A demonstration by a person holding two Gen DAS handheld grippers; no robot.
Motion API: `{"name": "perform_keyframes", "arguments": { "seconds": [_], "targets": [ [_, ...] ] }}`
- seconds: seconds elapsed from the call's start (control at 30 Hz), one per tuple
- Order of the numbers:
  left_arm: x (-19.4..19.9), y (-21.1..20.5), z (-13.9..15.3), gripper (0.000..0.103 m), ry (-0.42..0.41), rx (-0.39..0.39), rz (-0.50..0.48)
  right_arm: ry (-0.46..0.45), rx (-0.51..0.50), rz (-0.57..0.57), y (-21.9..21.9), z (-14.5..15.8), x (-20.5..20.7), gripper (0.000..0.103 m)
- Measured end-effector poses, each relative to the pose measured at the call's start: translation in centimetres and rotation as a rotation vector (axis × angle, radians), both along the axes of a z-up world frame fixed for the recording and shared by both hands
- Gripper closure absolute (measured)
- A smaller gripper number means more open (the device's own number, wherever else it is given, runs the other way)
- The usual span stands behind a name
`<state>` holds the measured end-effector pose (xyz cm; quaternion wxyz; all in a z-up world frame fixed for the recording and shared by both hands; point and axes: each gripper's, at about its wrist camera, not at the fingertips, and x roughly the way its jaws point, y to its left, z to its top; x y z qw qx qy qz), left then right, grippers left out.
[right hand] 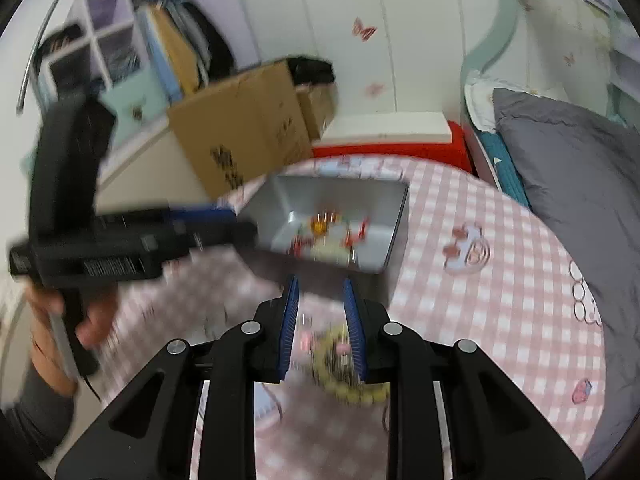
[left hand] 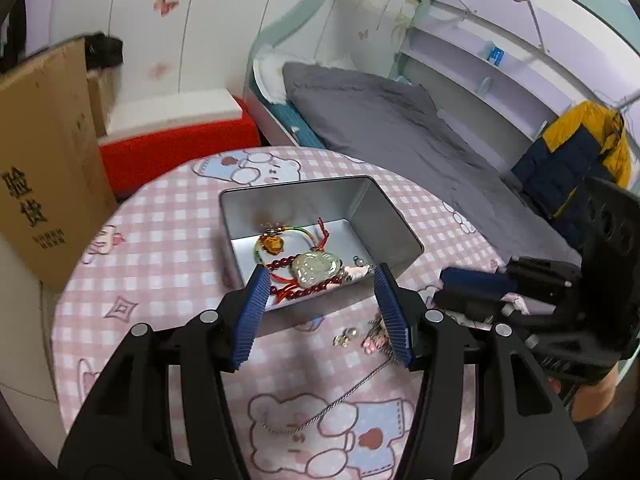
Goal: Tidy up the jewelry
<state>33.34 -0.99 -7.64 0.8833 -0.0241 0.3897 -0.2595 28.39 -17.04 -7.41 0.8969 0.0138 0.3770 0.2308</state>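
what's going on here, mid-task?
A person with two handheld grippers is sorting jewelry into a metal tin on the checked table. The tin already holds a jade pendant and red beads. The left gripper is open, empty, near the tin. The right gripper, partly open, is over a yellow bead bracelet; a silver chain lies loose.

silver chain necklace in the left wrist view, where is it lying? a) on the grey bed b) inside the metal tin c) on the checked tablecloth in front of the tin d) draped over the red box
c: the silver chain necklace lies stretched across the pink checked tablecloth, outside the metal tin and nearer the camera, below the open left gripper.
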Motion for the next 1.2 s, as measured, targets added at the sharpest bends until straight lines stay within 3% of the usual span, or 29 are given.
{"name": "perform_keyframes", "arguments": {
  "seconds": [0.17, 0.37, 0.53, 0.9, 1.03, 1.1, 1.2],
  "targets": [
    [-2.7, 0.1, 0.1, 0.049, -0.077, 0.047, 0.008, 0.036, -0.099, 0.018, 1.6, -3.1, -0.4, 0.081],
    [-4.3, -1.2, -2.0, 0.049, -0.07, 0.137, -0.041, 0.054, -0.214, 0.015, 2.5, -5.6, -0.8, 0.082],
    [-4.1, -3.1, -4.4, 0.049, -0.019, 0.188, -0.083, 0.075, -0.236, 0.01, 0.8, -6.2, -2.6, 0.083],
    [-2.6, -5.5, -6.7, 0.05, -0.03, 0.26, -0.066, 0.096, -0.187, -0.021, -3.2, -6.3, -5.1, 0.084],
    [-2.2, -5.4, -6.7, 0.085, -0.01, 0.204, -0.099, 0.081, -0.153, -0.042, -3.8, -5.8, -5.2, 0.084],
    [-2.0, -5.3, -6.7, 0.093, 0.01, 0.173, -0.117, 0.064, -0.13, -0.051, -4.0, -5.1, -5.3, 0.084],
    [-1.7, -4.6, -6.9, 0.095, 0.043, 0.149, -0.108, 0.03, -0.108, -0.063, -4.2, -4.0, -5.8, 0.084]
  ]
}}
